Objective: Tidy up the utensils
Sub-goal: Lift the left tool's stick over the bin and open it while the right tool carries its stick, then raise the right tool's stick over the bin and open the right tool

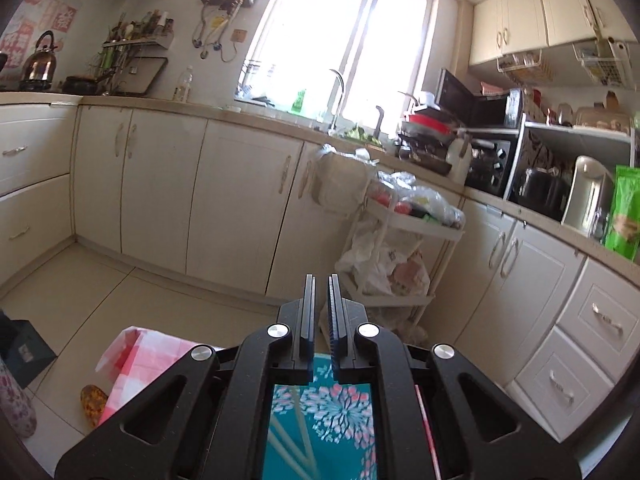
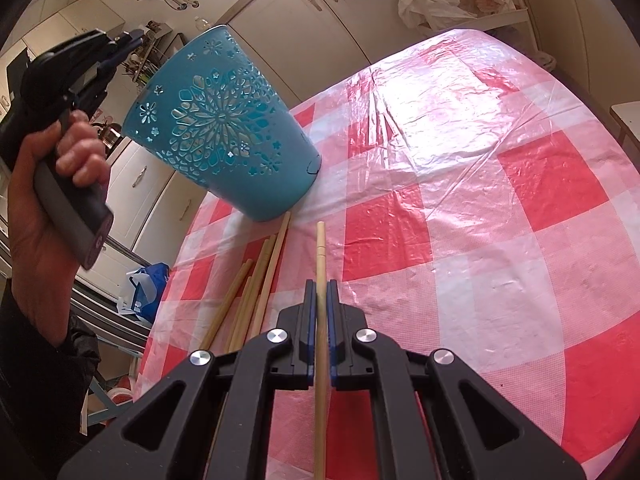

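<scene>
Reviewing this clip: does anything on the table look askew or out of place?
Yes. The teal holder is tipped over rather than upright, and loose chopsticks lie scattered beside it on the checked tablecloth. The right gripper grips one chopstick.

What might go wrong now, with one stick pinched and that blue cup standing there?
The chopstick is pinched at one narrow spot by the right gripper, so it may swivel or slip. The teal holder stands free, with the left gripper off it; a poke might tip it. The loose chopsticks near the table's edge could roll off.
</scene>
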### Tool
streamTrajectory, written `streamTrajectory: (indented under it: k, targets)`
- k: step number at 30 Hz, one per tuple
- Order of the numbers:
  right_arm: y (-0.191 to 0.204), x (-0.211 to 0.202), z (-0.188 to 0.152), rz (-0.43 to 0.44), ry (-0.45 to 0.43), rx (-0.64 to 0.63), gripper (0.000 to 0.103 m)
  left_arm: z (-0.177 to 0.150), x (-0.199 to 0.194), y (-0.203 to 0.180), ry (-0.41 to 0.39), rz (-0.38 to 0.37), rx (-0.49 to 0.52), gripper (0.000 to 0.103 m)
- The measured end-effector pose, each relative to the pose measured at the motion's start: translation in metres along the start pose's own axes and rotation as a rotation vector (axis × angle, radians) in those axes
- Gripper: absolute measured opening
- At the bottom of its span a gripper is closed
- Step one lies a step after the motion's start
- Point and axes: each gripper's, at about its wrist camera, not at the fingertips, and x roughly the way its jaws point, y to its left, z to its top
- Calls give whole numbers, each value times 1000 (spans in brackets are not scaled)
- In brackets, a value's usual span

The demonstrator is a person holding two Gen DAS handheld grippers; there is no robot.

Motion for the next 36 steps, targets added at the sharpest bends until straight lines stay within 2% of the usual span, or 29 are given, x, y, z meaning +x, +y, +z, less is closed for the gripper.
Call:
streamTrajectory:
  k: [3, 7, 11, 13, 17, 22, 24, 27, 30, 36]
  targets:
    - [1, 0, 0, 1, -3, -4, 6, -5, -6, 3, 60, 11, 29, 10]
    - [2, -2, 0, 9, -12, -9, 6, -9, -31, 22, 73, 46, -15, 43]
    - [2, -9, -1, 43, -47, -11, 6, -23, -74, 44, 61, 77, -49, 54]
    - [1, -16, -1, 74, -80, -6, 6, -37, -93, 54, 69, 88, -54, 56]
    - [3, -34, 6, 138, -162, 32, 6, -79, -121, 72, 154, 115, -53, 58]
    - [51, -78, 45, 223, -376, -63, 6, -128, -138, 97, 276, 140, -150, 59]
    - [75, -92, 67, 243, -469, -104, 6, -138, -143, 106, 294, 147, -184, 59]
    - [110, -104, 103, 263, -598, -152, 6, -141, -150, 111, 285, 158, -194, 59]
    - [140, -108, 132, 245, -716, -195, 6, -134, -156, 112, 258, 161, -176, 59]
    - [164, -94, 167, 173, -850, -193, 6, -119, -168, 108, 206, 178, -146, 66]
